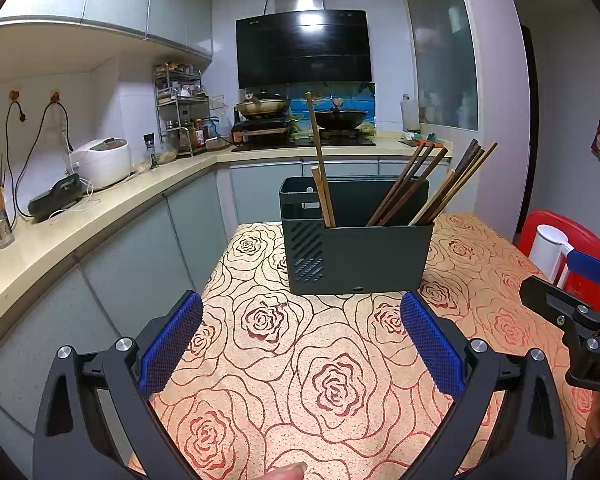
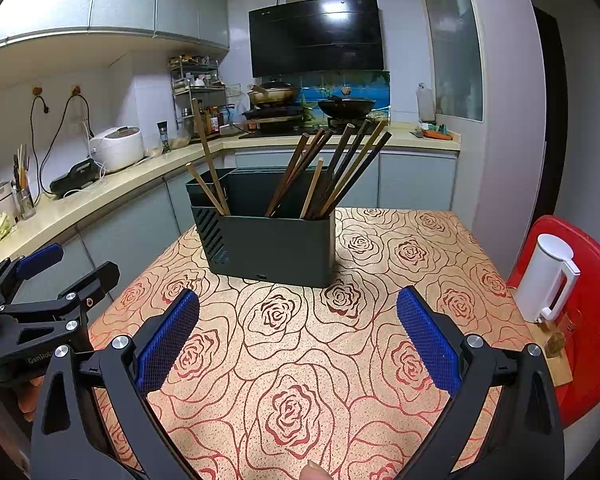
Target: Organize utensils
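A dark green utensil holder (image 1: 360, 256) (image 2: 272, 244) stands on the rose-patterned table (image 1: 300, 360) (image 2: 300, 360). Two light wooden chopsticks (image 1: 322, 184) (image 2: 210, 176) lean in its left end. Several brown and dark chopsticks (image 1: 428, 188) (image 2: 332, 176) fan out of its right end. My left gripper (image 1: 302, 312) hovers open over the table, short of the holder, with nothing between its blue pads. My right gripper (image 2: 298, 308) is likewise open and empty, also short of the holder. Each gripper shows at the edge of the other's view, the right gripper (image 1: 572, 292) and the left gripper (image 2: 56, 276).
A white jug (image 2: 546, 284) (image 1: 550, 252) stands on a red stool (image 2: 592, 320) to the right of the table. A kitchen counter (image 1: 100, 216) with a rice cooker (image 1: 102, 162) runs along the left. A stove with woks (image 1: 300, 120) is at the back.
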Available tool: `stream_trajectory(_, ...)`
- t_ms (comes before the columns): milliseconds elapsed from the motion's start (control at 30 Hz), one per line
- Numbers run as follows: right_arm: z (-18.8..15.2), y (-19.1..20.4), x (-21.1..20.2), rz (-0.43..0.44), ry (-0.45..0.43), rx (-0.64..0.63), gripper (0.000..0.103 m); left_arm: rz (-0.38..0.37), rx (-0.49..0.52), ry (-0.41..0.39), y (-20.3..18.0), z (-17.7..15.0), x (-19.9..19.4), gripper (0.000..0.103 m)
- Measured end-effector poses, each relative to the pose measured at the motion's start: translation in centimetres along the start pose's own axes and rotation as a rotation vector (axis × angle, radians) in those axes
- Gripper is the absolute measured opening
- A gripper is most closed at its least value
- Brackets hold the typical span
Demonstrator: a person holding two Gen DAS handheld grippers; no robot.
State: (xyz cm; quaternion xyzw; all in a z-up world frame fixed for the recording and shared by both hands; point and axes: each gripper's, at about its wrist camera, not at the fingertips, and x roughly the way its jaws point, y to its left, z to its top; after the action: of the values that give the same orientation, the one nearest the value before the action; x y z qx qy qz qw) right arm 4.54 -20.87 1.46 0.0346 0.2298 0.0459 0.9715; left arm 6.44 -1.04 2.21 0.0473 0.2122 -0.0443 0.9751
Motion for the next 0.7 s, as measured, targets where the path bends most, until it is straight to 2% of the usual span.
stream_trajectory(700,-0.36,0.17,0.24,0.004,0.009,-0.003,0.096,-0.022,-0.006,0.004,0.4,-0.12,0.11,0.096)
